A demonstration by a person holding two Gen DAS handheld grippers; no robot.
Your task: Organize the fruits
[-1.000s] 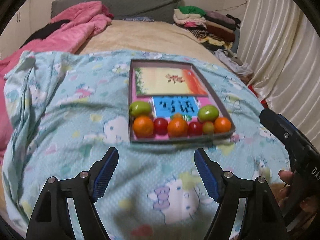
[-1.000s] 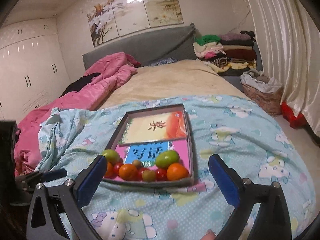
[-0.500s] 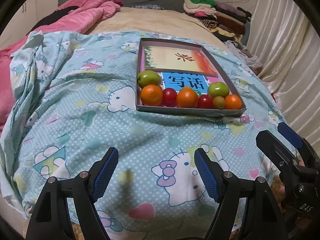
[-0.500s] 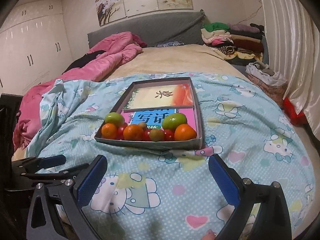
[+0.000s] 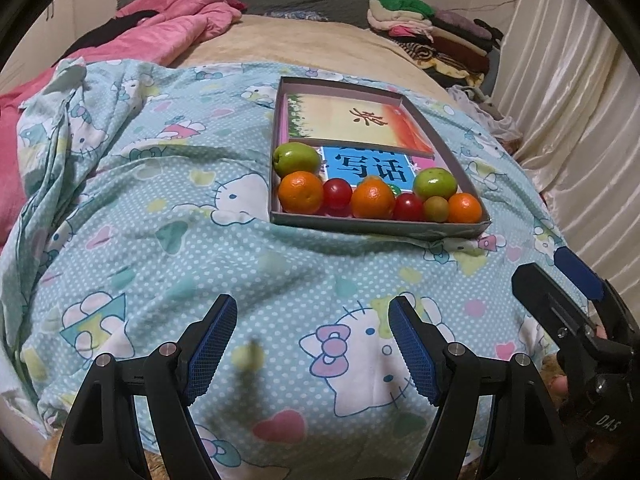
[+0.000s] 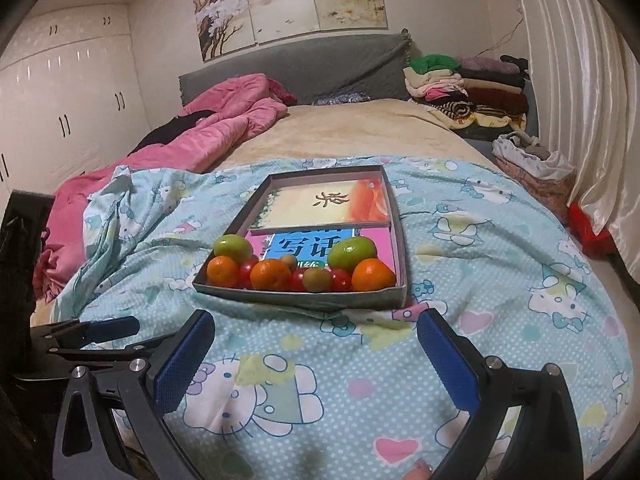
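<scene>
Bed [image 6: 376, 128]: covered at the near end by a light blue cartoon-cat blanket [image 5: 168, 248].

Tray [image 5: 380, 229]: a shallow grey box laid flat on the blanket, ahead of both tools. 2 printed booklets [image 5: 356, 122] are seen on its floor.

Fruit, all gathered at the tray's near end:
- 3 oranges [image 5: 301, 193] in the front row, at the left corner, middle and right corner.
- 2 green fruits [image 5: 296, 159] set just behind the row, 1 toward each side.
- Several small red tomatoes [image 5: 337, 193] between the oranges; an exact count cannot be made.
- 1 small yellow-green fruit [image 5: 436, 208] touching the right orange.

Left tool [image 5: 312, 344]: held low over the blanket, well short of the tray, blue pads spread wide, nothing between them.

Right tool [image 6: 316, 354]: likewise held near the blanket's edge, pads wide apart and nothing gripped.

Also noted: pink quilt [image 6: 224, 124], folded clothes [image 6: 460, 84], white curtain [image 6: 580, 80].
</scene>
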